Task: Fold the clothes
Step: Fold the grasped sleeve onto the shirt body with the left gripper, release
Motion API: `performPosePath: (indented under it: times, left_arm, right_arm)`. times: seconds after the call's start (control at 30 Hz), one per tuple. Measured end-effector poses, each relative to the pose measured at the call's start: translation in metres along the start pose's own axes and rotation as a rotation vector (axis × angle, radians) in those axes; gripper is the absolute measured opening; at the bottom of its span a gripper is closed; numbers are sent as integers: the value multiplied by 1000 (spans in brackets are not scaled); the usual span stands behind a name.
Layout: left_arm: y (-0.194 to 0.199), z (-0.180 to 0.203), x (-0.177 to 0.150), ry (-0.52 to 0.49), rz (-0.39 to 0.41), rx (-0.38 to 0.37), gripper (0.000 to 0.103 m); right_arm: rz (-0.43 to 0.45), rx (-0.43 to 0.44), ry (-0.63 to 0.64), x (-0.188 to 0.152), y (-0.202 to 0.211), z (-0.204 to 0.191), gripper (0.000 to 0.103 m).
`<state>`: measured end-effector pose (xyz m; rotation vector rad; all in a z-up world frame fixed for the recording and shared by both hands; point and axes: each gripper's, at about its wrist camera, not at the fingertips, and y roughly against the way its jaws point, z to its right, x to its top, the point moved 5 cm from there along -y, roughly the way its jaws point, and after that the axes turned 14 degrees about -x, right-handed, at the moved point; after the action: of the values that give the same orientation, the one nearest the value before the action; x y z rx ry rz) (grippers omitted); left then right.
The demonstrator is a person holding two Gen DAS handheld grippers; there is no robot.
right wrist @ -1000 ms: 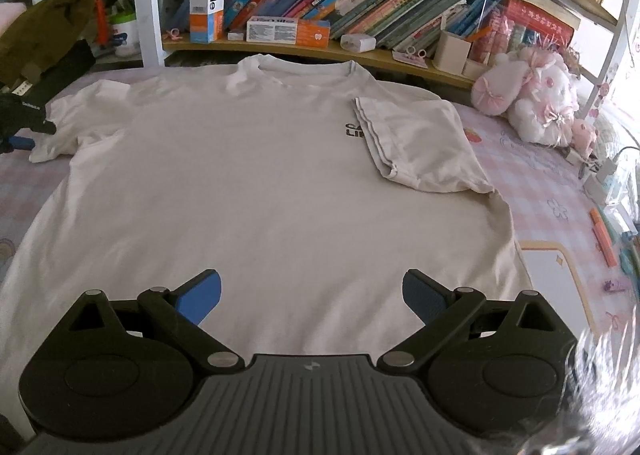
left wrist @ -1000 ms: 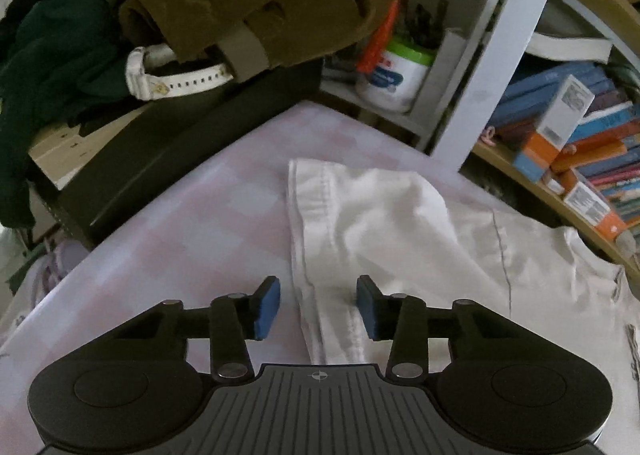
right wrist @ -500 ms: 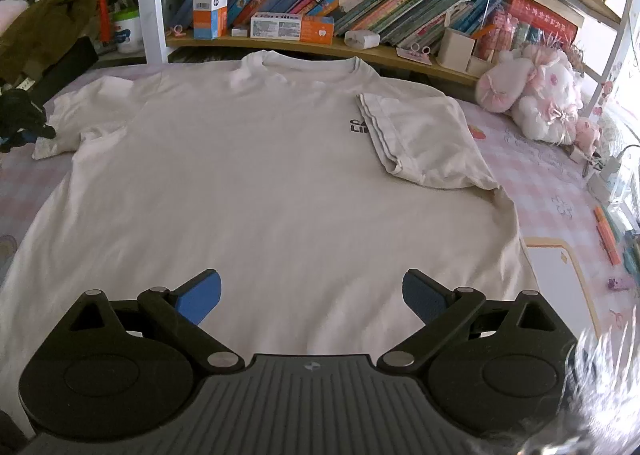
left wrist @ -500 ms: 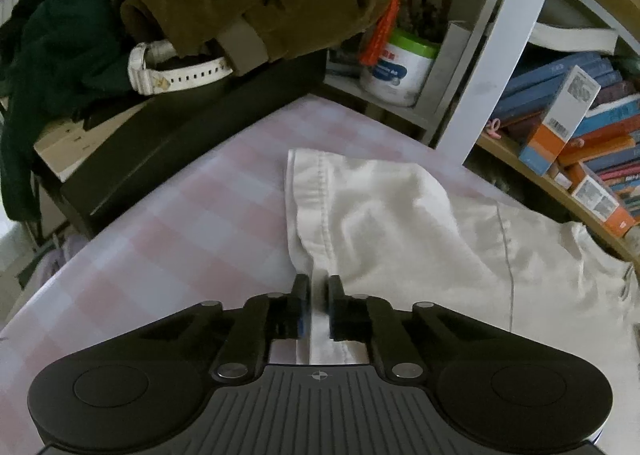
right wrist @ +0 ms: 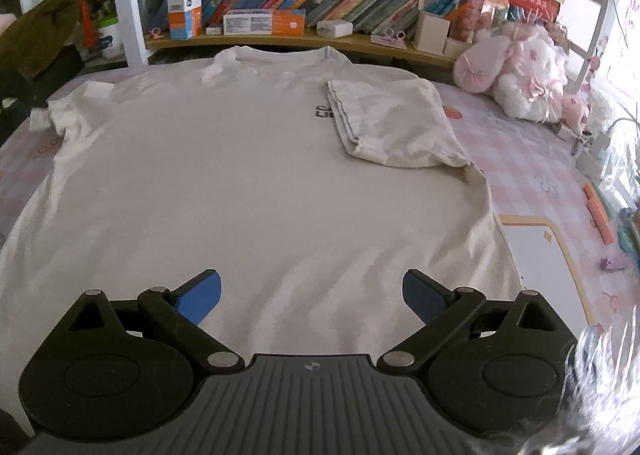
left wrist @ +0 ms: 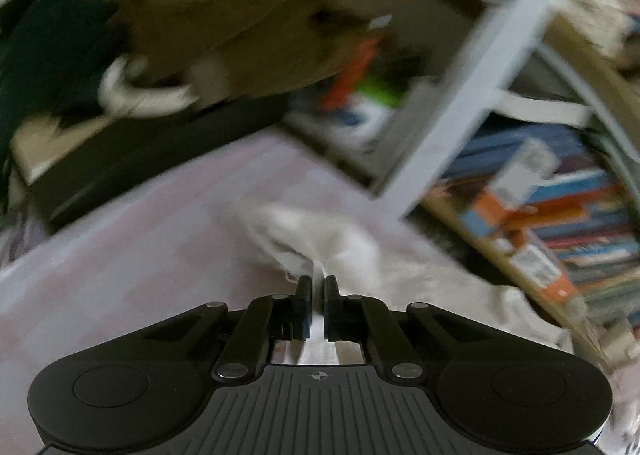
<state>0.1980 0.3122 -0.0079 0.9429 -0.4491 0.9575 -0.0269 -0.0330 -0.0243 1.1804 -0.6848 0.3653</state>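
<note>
A white T-shirt (right wrist: 240, 183) lies flat on the pink checked bed (right wrist: 532, 171), one sleeve already folded in. The left tool (left wrist: 318, 297), clenched, pinches the other sleeve (left wrist: 320, 239); next, carry it inward. The right tool (right wrist: 312, 295) hovers released.

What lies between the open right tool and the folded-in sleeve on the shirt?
Only bare cream T-shirt fabric, in the right wrist view: nothing rests between the right tool and the folded-in sleeve.

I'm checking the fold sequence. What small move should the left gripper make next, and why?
Probably carry the left sleeve inward over the shirt: the left gripper is shut on it, and the right sleeve already lies folded across the chest.
</note>
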Motion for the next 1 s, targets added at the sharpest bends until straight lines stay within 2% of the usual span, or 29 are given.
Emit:
performPosePath:
  times: [0.07,0.17,0.2,0.27,0.33,0.37,0.43,0.47,0.5,0.57,0.67,0.8,0.9,1.0]
  left_arm:
    - [1,41,-1,-121,-1,-50,4]
    - [-7,111,-34,-378,-91,-154,5]
    - [-10,134,-45,-464,-122,-189,9]
    - [-29,168,-97,-685,-278,-215,17]
    - [-45,180,-139,-822,-398,-192,19]
    - [-49,181,-152,-849,-434,-167,21]
    - [-45,180,-157,-811,-428,-164,30]
    - [-42,179,-159,-790,-424,-163,42]
    - [-36,178,-157,-752,-405,-180,58]
    - [-23,175,-152,-685,-369,-219,67]
    - [-9,169,-146,-617,-338,-246,67]
    - [-2,166,-142,-579,-303,-265,67]
    - [-8,169,-144,-589,-289,-262,66]
    - [-20,177,-158,-629,-333,-261,66]
  right_arm:
    - [1,3,-17,0,-3,10,98]
    - [-11,15,-42,-2,-11,24,98]
    - [-18,21,-48,-3,-14,28,98]
    - [-33,34,-56,-5,-19,35,98]
    - [-42,45,-57,-6,-23,41,98]
    - [-46,50,-57,-7,-25,44,98]
    - [-45,57,-55,-8,-26,47,98]
    - [-48,60,-55,-9,-27,49,98]
    - [-52,62,-56,-9,-28,51,98]
    - [-64,69,-60,-11,-32,55,98]
    - [-80,83,-68,-12,-37,57,98]
    - [-94,104,-50,-14,-41,51,98]
    - [-94,115,-28,-15,-41,45,98]
    - [-96,112,-23,-16,-41,44,98]
